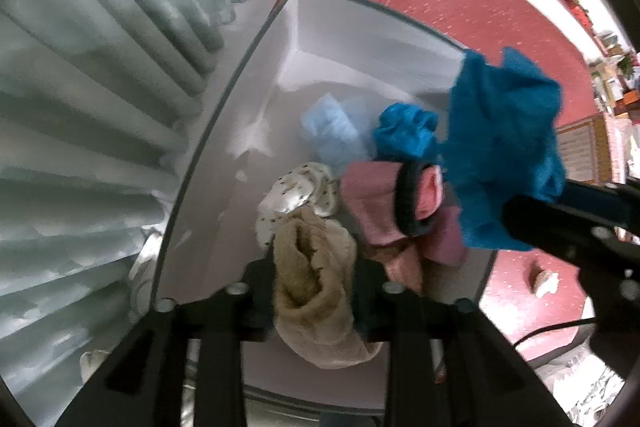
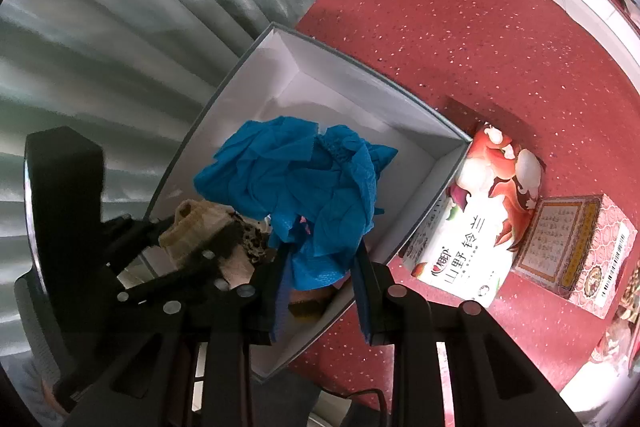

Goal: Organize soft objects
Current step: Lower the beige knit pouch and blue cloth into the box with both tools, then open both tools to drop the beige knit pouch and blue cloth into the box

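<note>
Left wrist view: the left gripper [image 1: 314, 291] points straight down into the open white cardboard box [image 1: 304, 27], and the beige fuzzy sock-like piece [image 1: 316, 283] sits between its jaws; the jaws look spread enough that the pads may not be pressing it, so it reads as loose, though I cannot tell for sure. Below it in the box lie a white spotted fabric piece [image 1: 288, 195], a pink knit cloth [image 1: 372, 203], a pale blue thin cloth [image 1: 332, 131] and a small crumpled blue wad [image 1: 404, 131]. The right gripper [image 1: 568, 223] comes in from the right carrying the big crumpled blue non-woven cloth [image 1: 504, 147] over the box. Right wrist view: the right gripper [image 2: 320, 291] has its jaws pressed narrow on a lower fold of the blue cloth [image 2: 300, 179], which bunches up above the box [image 2: 420, 155]; the left gripper [image 2: 192, 259] with the beige piece [image 2: 196, 227] is at the left. Printed cartons [image 2: 480, 227] stand on the red speckled floor [image 2: 440, 27] beside the box. Handling: all light, limp, crushable, not fragile; the blue cloth looks thin and slippery and may snag on the pads at release. Best hold is a thick fold or bunched middle, not a single edge; the fuzzy beige piece grips easily anywhere.
</note>
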`<state>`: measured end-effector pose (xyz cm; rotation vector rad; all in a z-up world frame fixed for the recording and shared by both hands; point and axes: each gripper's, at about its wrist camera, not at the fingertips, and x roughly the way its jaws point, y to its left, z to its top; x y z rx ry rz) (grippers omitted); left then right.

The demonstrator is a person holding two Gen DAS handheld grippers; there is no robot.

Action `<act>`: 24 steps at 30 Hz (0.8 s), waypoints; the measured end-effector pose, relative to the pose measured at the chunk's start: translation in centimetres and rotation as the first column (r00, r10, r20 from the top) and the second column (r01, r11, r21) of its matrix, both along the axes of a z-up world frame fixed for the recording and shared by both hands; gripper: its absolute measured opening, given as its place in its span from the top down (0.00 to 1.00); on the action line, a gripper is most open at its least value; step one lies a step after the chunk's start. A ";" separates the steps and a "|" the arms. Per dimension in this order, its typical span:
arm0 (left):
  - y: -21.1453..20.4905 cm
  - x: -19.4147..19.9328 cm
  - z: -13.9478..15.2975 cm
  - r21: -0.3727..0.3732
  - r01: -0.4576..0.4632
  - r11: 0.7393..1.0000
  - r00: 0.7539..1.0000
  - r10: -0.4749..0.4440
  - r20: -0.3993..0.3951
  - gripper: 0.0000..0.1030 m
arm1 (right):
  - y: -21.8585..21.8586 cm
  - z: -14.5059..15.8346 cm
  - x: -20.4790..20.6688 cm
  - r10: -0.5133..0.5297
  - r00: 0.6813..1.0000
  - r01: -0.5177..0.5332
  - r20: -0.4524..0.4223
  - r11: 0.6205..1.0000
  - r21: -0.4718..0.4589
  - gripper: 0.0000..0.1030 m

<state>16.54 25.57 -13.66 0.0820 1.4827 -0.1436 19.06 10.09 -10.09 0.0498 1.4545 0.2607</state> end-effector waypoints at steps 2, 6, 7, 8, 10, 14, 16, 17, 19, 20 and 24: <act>-0.1 -0.1 0.3 -0.020 0.002 1.000 1.000 -0.001 0.010 0.17 | 0.0 -0.1 0.1 0.004 1.000 -0.004 -0.007 1.000 -0.001 0.47; -0.1 -0.4 1.2 -0.018 0.008 1.000 0.999 -0.007 0.051 0.15 | -0.2 0.4 -0.2 0.004 1.000 -0.004 0.009 1.000 0.009 0.22; -0.1 -0.4 1.4 -0.011 0.015 1.000 0.998 -0.014 0.061 0.08 | -0.3 0.5 -0.1 0.005 1.000 -0.005 0.006 1.000 0.009 0.22; -0.1 -0.5 1.6 -0.009 0.027 1.000 0.997 -0.026 0.067 0.01 | -0.4 0.7 -0.1 0.002 1.000 -0.002 0.007 1.000 0.009 0.22; -0.1 -0.7 1.8 -0.027 0.041 0.999 0.997 -0.039 0.066 0.00 | -0.7 1.0 -0.1 -0.011 1.000 0.011 0.008 1.000 0.016 0.22; 0.5 -1.6 3.5 -0.098 0.072 0.993 0.991 -0.060 0.121 0.00 | -1.1 1.9 -0.4 -0.028 0.999 0.027 0.018 0.999 0.041 0.00; 1.0 -1.8 4.3 -0.143 0.067 0.987 0.990 -0.048 0.132 0.00 | -1.1 2.4 -0.6 -0.026 0.999 0.024 0.028 0.999 0.041 0.00; 1.3 -1.8 4.4 -0.179 0.063 0.982 0.992 -0.043 0.117 0.00 | -1.2 2.7 -0.7 -0.026 0.999 0.024 0.034 0.999 0.041 0.00; 1.7 -1.6 4.3 -0.232 0.044 0.972 0.998 -0.032 0.057 0.00 | -1.2 3.3 -0.8 -0.030 0.999 0.028 0.041 0.999 0.043 0.00; 1.8 -1.6 4.2 -0.215 0.030 0.976 0.999 -0.021 0.045 0.00 | -1.0 3.5 -0.9 -0.031 0.999 0.030 0.041 0.999 0.044 0.00; 2.4 -2.4 4.3 -0.111 0.012 0.994 0.997 -0.003 0.074 0.00 | -0.9 3.9 -1.2 -0.040 0.998 0.038 0.037 0.998 0.051 0.00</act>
